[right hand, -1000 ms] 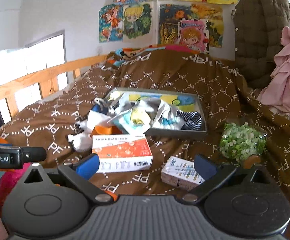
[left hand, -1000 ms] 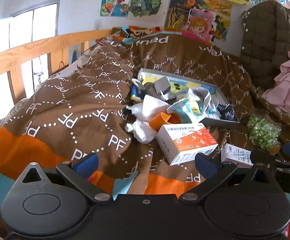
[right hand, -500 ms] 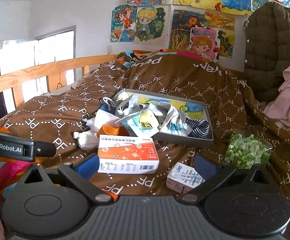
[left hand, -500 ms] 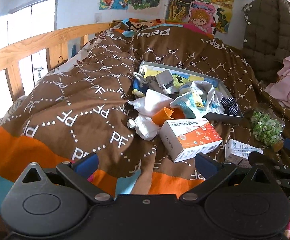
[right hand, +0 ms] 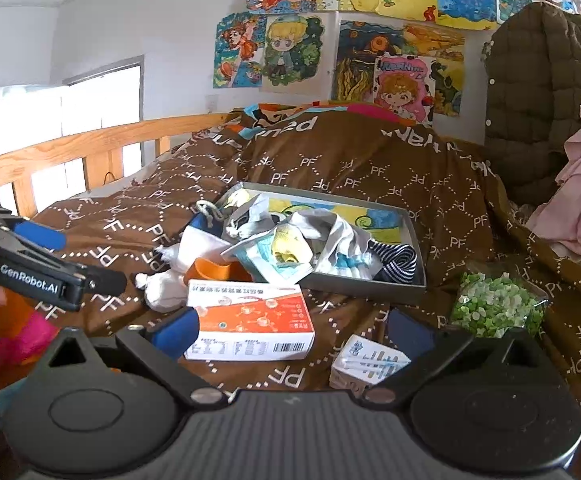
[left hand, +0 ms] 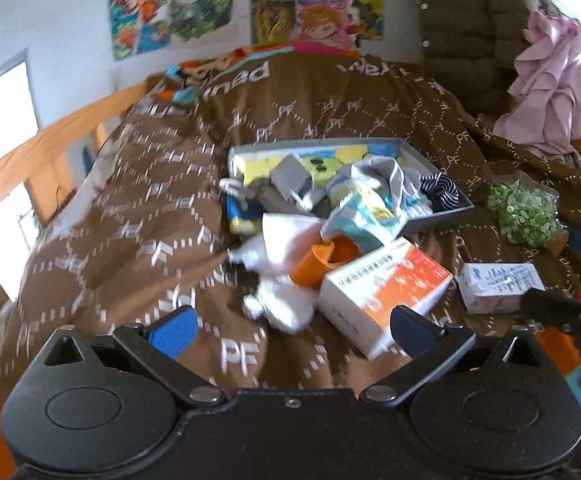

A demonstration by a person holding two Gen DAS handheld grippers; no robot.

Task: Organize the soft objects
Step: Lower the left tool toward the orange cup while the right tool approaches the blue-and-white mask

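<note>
Left gripper (left hand: 292, 326) fingers spread wide, holding nothing, right gripper (right hand: 292, 330) likewise, side by side

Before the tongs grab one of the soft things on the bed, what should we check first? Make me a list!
1. Left tongs open and empty: ok.
2. Right tongs open and empty: ok.
3. White soft bundle reachable: ok, it lies on the brown blanket just ahead of the left tongs.
4. Nothing stiff crowding it: not ok, the orange-and-white box and orange cup sit right beside it.
5. Room in the grey tray: cannot tell, cloths are heaped inside and spill over its near edge.
6. Sharp view: not ok, the left view is motion-blurred.
</note>
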